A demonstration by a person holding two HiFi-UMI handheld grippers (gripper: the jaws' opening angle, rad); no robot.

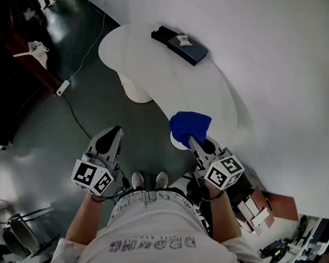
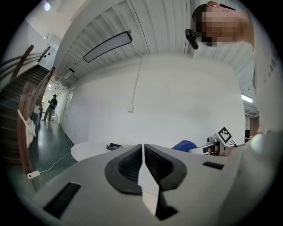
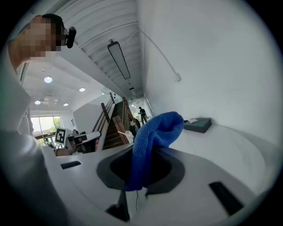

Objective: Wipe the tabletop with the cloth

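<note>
Two grippers: right gripper [image 1: 192, 141] fingers clamped on blue cloth [image 1: 190, 125] at near edge of white tabletop [image 1: 156, 68]; left gripper [image 1: 110, 134] fingers together, empty, beside tabletop. Best lower cloth flat, press lightly, sweep in overlapping strokes.

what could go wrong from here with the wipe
1. The right gripper pinches the cloth by one end, bunched up; it may slip out, or the jaws may scrape the table.
2. The box sits near the table's far end; a long sweep could push it off, and the left gripper, shut and empty, hangs over the floor.
</note>
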